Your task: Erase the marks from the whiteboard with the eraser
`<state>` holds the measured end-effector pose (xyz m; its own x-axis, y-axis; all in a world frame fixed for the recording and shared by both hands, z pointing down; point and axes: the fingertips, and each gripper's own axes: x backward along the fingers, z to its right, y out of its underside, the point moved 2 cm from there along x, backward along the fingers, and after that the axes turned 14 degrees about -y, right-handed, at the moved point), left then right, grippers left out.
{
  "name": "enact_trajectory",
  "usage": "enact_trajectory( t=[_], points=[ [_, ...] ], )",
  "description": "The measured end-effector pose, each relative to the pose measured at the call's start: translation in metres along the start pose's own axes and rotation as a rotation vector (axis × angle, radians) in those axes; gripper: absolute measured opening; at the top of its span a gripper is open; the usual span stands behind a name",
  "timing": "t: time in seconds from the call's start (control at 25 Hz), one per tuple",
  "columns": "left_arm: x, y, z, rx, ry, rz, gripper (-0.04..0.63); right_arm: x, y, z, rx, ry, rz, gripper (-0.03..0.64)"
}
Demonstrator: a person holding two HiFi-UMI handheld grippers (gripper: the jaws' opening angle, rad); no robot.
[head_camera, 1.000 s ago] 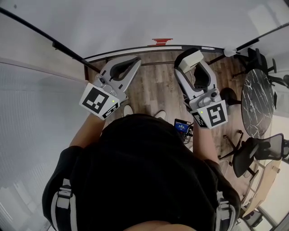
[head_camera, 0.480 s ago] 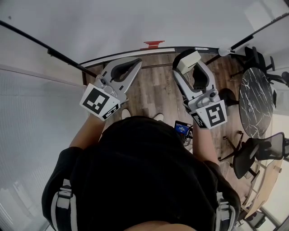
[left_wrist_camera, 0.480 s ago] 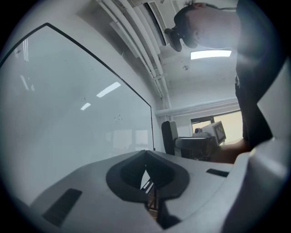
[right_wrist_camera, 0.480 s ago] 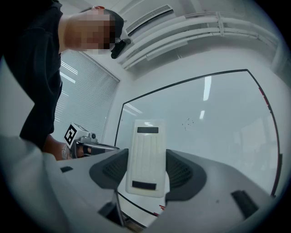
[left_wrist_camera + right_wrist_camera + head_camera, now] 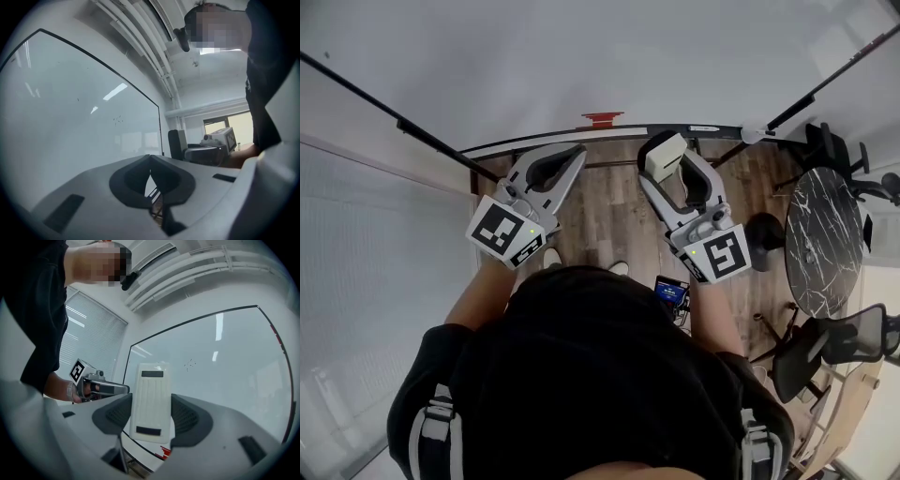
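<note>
Our right gripper (image 5: 150, 420) has swung leftward with the white ribbed plastic eraser (image 5: 151, 390).
We clamp it short of the glossy whiteboard (image 5: 225, 380) and its faint marks (image 5: 190, 364), poised to wipe; our left gripper (image 5: 150, 161), jaws together, empty, stays clear.

Wood-plank floor (image 5: 609, 202) centre frame. Round dark marble-top table (image 5: 820, 234) at right edge. Black office chair (image 5: 830, 342) lower right, second office chair (image 5: 827, 139) upper right. Pale window blinds (image 5: 366, 281) fill left side. Small blue-screened device (image 5: 671, 290) just below centre.
</note>
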<state>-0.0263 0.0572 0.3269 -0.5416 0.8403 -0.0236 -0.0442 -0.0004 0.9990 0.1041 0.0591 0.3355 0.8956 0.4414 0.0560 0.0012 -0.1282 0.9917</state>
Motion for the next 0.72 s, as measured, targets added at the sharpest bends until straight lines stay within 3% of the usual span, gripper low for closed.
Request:
enact_trajectory(
  t=[0.44, 0.72],
  points=[
    [-0.016, -0.005, -0.003, -0.004, -0.063, -0.024, 0.005, -0.012, -0.004, 0.016, -0.007, -0.077, 0.032, 0.255],
    [-0.050, -0.001, -0.065, 0.008, -0.024, 0.005, 0.005, -0.072, -0.005, 0.047, 0.041, -0.053, -0.012, 0.255]
  ],
)
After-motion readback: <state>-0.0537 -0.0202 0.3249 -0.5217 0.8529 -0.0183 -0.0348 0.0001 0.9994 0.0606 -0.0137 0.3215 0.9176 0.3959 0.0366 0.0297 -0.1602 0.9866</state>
